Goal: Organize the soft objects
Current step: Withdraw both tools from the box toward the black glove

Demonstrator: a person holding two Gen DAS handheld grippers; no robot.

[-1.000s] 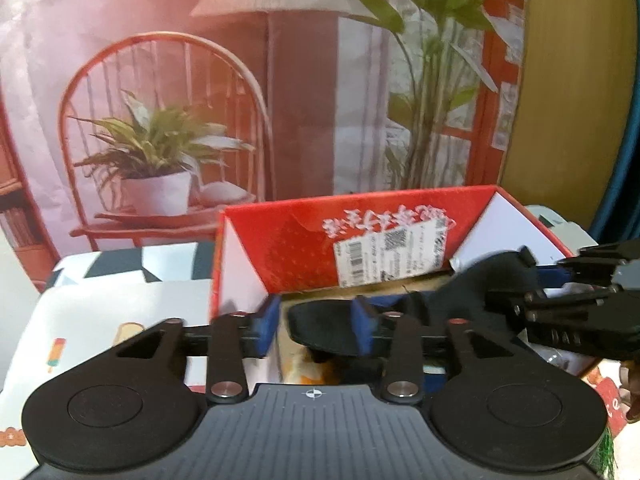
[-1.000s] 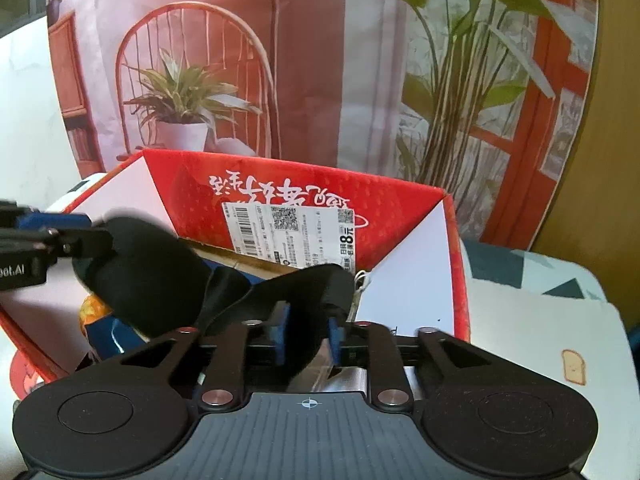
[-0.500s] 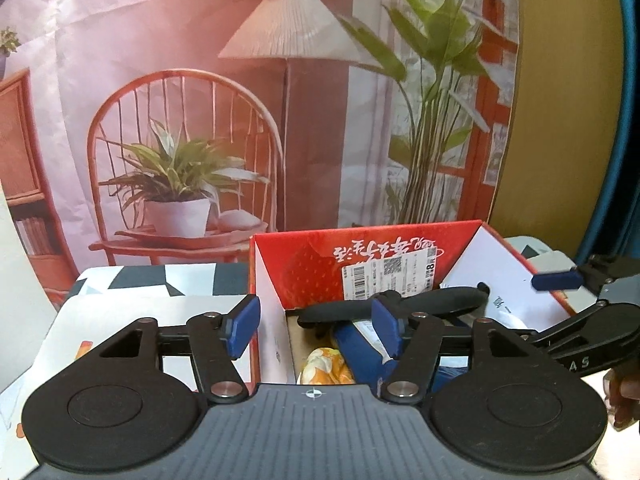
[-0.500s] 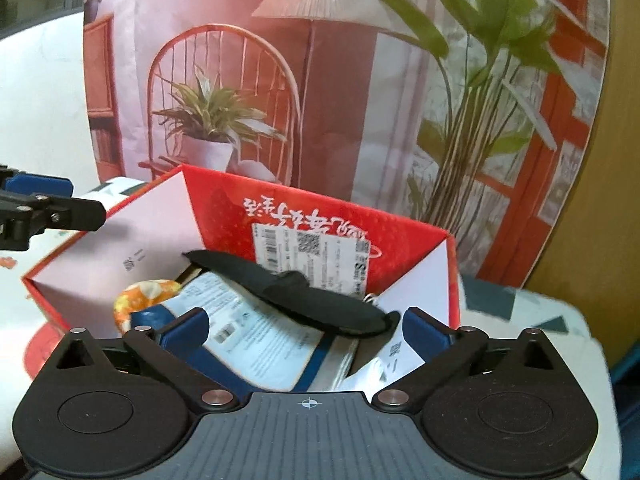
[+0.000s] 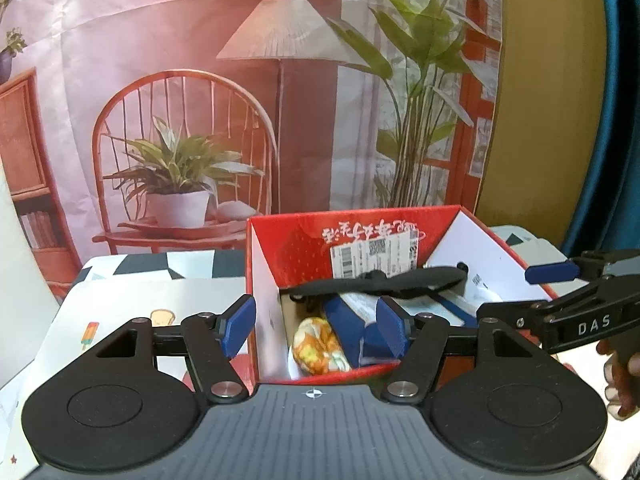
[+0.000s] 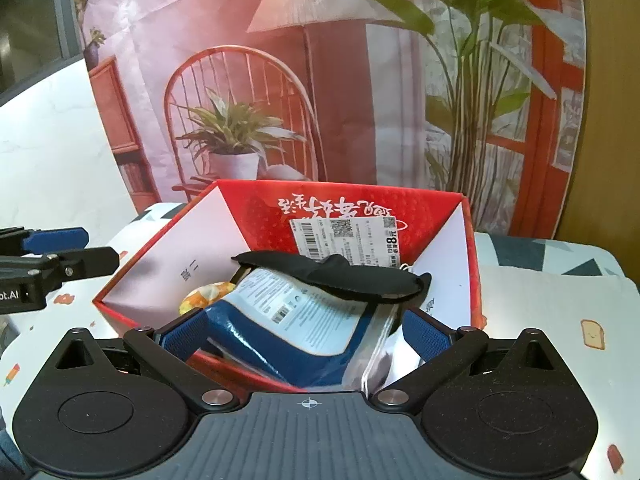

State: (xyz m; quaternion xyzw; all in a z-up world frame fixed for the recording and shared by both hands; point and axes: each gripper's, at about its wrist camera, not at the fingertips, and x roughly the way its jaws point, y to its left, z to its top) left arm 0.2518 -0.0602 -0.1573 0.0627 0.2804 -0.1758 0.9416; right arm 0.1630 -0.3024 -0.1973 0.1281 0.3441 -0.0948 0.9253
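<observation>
A black soft eye mask (image 5: 380, 280) (image 6: 332, 276) lies flat across the things inside the red box (image 5: 360, 216) (image 6: 340, 196). Under it are a blue and white packet (image 6: 296, 320) and an orange patterned soft bundle (image 5: 316, 346). My left gripper (image 5: 315, 326) hovers at the box's near left corner, its jaws opening, with nothing pressed between the pads. My right gripper (image 6: 304, 336) stands wide open over the near wall, apart from the mask. Each gripper shows at the side of the other's view, the right gripper (image 5: 520, 290) and the left gripper (image 6: 92, 250).
The box stands on a white tablecloth (image 6: 560, 320) printed with small pictures. Behind it hangs a backdrop (image 5: 200, 100) showing a chair, a potted plant and a lamp. A hand (image 5: 624, 376) shows at the right edge of the left wrist view.
Both grippers were shut on the black mask above the box. They let go, it dropped flat onto the contents, and both grippers drew back and up.
</observation>
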